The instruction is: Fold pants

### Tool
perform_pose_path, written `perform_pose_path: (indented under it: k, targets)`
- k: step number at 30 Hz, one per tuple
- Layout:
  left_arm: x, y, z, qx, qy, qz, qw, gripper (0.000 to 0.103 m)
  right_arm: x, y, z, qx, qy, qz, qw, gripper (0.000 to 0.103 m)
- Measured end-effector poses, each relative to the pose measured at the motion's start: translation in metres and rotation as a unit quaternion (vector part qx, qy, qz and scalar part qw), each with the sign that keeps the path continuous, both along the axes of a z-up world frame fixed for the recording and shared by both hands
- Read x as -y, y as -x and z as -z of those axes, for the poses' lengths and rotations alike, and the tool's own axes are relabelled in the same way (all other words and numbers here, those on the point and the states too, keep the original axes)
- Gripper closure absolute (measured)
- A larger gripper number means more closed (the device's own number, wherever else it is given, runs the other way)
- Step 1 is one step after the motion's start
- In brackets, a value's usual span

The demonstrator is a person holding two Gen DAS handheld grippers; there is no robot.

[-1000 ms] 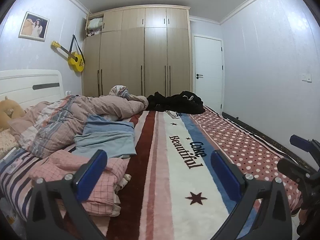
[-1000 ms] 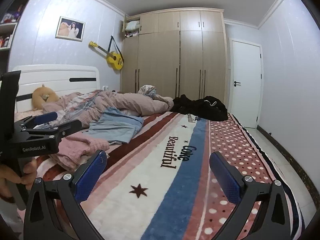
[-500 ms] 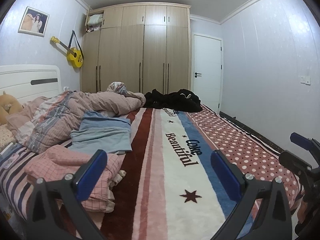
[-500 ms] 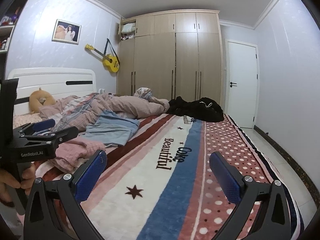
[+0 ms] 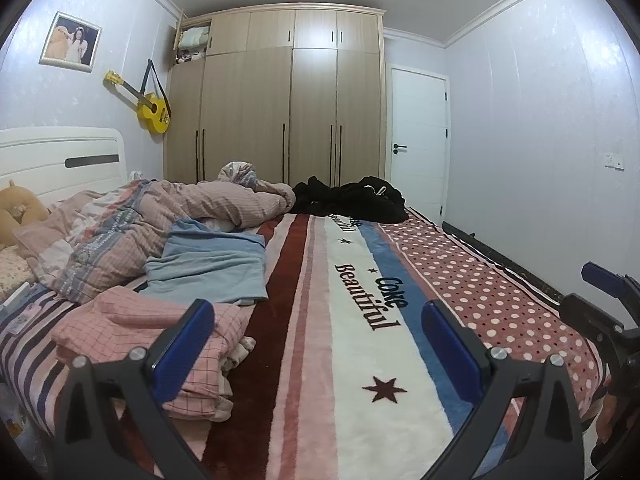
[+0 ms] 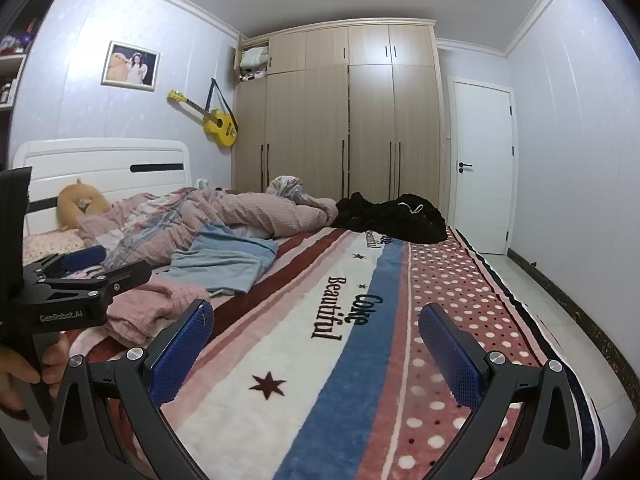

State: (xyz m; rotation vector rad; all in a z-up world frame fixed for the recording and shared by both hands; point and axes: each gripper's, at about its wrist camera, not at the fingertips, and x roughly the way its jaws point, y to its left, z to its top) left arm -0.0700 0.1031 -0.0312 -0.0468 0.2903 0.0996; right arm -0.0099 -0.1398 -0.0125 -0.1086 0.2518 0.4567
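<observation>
A crumpled pink checked garment (image 5: 140, 336) lies at the bed's near left; it also shows in the right wrist view (image 6: 152, 304). A light blue garment (image 5: 208, 268) lies spread behind it, seen too in the right wrist view (image 6: 224, 260). A black clothing heap (image 5: 352, 200) sits at the far end, also in the right wrist view (image 6: 392, 220). My left gripper (image 5: 320, 344) is open and empty above the striped blanket (image 5: 352, 320). My right gripper (image 6: 316, 344) is open and empty, to the right of the left one.
A pink quilt (image 5: 160, 220) is bunched along the left by the white headboard (image 5: 60, 160). A plush toy (image 5: 16, 216) lies by the pillow. Wardrobe (image 5: 280, 120) and white door (image 5: 416, 140) stand behind. Floor (image 6: 540, 300) runs along the bed's right edge.
Both cameras have tilted and shifted slightly, so the bed sits a little lower in view. Both grippers stay open and empty; the clothes have not moved.
</observation>
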Motion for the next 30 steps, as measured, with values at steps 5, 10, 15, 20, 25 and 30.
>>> perform_pose_path:
  k: [5, 10, 15, 20, 25, 30]
  targets:
    - [0.0004, 0.0002, 0.0003, -0.001, 0.001, -0.001, 1.0, 0.001, 0.0001, 0.0011, -0.0008, -0.001, 0.001, 0.0, 1.0, 0.001]
    - [0.0005, 0.0004, 0.0002, -0.001, 0.0, -0.002, 1.0, 0.001, -0.0007, 0.0009, -0.0005, -0.001, 0.0, 0.001, 1.0, 0.001]
    - [-0.0015, 0.0026, 0.0001, -0.001, 0.0, -0.004, 1.0, 0.001, -0.0006, -0.0002, -0.0001, -0.001, 0.0, 0.001, 1.0, 0.001]
    - [-0.0029, 0.0021, 0.0004, -0.002, 0.002, -0.003, 1.0, 0.001, -0.0016, -0.0011, 0.0008, -0.002, 0.0, 0.0, 1.0, 0.001]
    - [-0.0036, 0.0023, 0.0008, -0.002, 0.002, -0.003, 1.0, 0.001, -0.0036, -0.0022, 0.003, -0.005, -0.001, -0.003, 1.0, 0.001]
    - [-0.004, 0.0026, 0.001, -0.003, 0.001, -0.003, 1.0, 0.001, -0.0048, -0.0012, 0.0041, -0.006, 0.0, -0.002, 1.0, 0.001]
